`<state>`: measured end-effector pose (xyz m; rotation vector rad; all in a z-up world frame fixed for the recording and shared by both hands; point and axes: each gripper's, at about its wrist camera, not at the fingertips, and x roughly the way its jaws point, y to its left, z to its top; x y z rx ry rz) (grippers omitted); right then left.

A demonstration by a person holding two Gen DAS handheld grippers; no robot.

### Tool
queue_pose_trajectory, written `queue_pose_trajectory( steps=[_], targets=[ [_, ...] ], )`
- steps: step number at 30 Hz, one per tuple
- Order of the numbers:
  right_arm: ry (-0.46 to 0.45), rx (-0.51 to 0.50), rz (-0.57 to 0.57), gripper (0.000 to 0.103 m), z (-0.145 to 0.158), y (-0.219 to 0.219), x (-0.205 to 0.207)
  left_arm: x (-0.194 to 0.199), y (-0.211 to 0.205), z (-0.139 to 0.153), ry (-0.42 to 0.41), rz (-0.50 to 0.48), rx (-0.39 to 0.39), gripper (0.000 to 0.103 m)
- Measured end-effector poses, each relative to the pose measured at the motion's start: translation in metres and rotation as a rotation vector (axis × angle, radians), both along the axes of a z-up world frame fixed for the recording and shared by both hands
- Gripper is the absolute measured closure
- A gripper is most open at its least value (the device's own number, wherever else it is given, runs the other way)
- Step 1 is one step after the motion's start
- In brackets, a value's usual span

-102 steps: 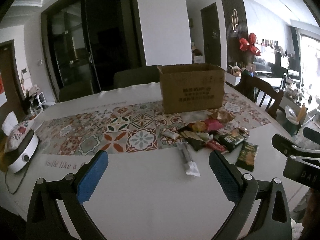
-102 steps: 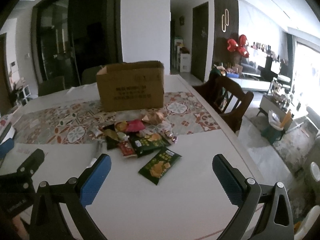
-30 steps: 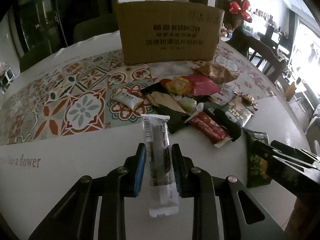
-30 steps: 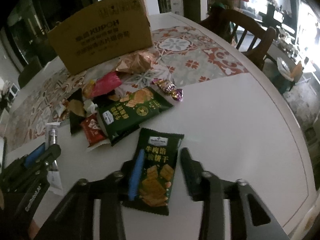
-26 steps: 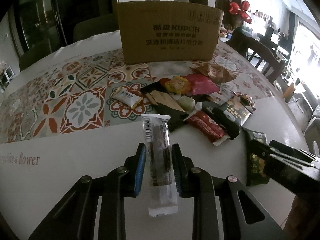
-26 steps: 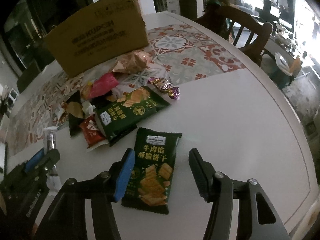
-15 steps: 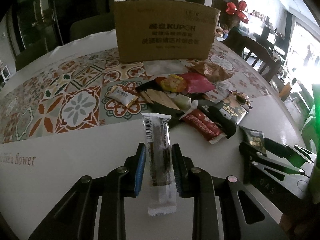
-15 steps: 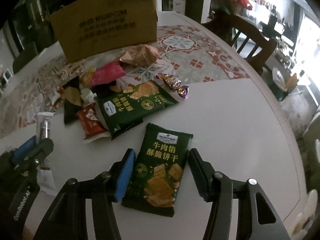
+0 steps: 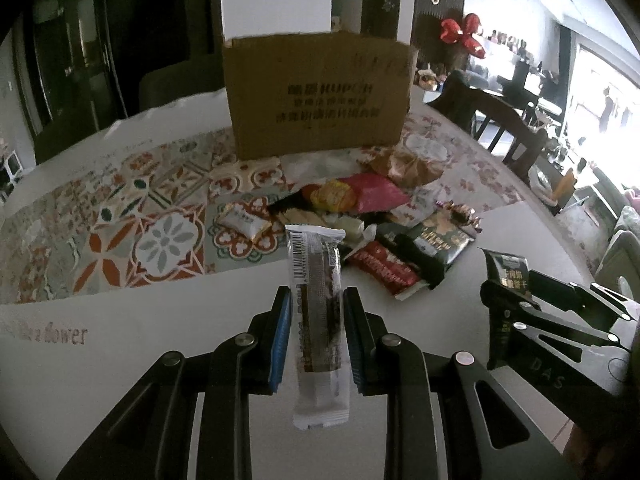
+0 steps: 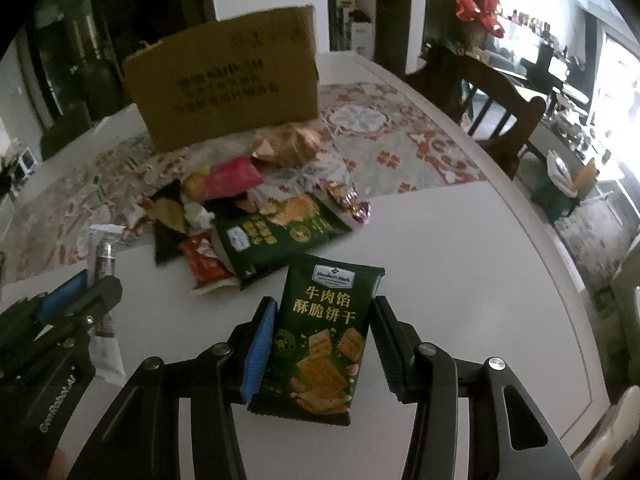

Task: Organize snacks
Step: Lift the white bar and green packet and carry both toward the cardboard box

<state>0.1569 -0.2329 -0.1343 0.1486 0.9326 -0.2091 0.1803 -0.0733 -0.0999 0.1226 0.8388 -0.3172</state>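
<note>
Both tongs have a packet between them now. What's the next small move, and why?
Probably lift both and carry them toward the box. The left tongs are shut on the bar, and the right tongs grip the green packet. The open-topped box stands behind the snack pile.

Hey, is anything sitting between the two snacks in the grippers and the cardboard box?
Yes. The pile of loose snacks lies on the table directly in front of the cardboard box, between it and both the snack bar in the left gripper and the green cracker packet in the right gripper. The space above the pile looks clear.
</note>
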Motion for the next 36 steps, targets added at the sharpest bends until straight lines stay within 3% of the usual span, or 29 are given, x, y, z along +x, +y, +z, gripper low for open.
queue_pose_trajectory(
  steps=[11,19,23,36],
  targets=[
    [-0.134,0.023,0.124,0.056,0.041,0.007,0.003,0.004,0.010,0.034,-0.026,-0.032,-0.072,0.077],
    [-0.216,0.066,0.178,0.058,0.066,0.010,0.010,0.009,0.013,0.055,-0.064,-0.052,-0.085,0.077],
    [-0.245,0.040,0.186,0.058,0.075,0.012,0.009,0.015,0.016,0.063,-0.065,-0.063,-0.081,0.077],
    [-0.360,0.039,0.214,0.058,0.118,0.003,0.051,0.067,0.008,0.114,-0.198,-0.066,-0.076,0.077]
  ],
)
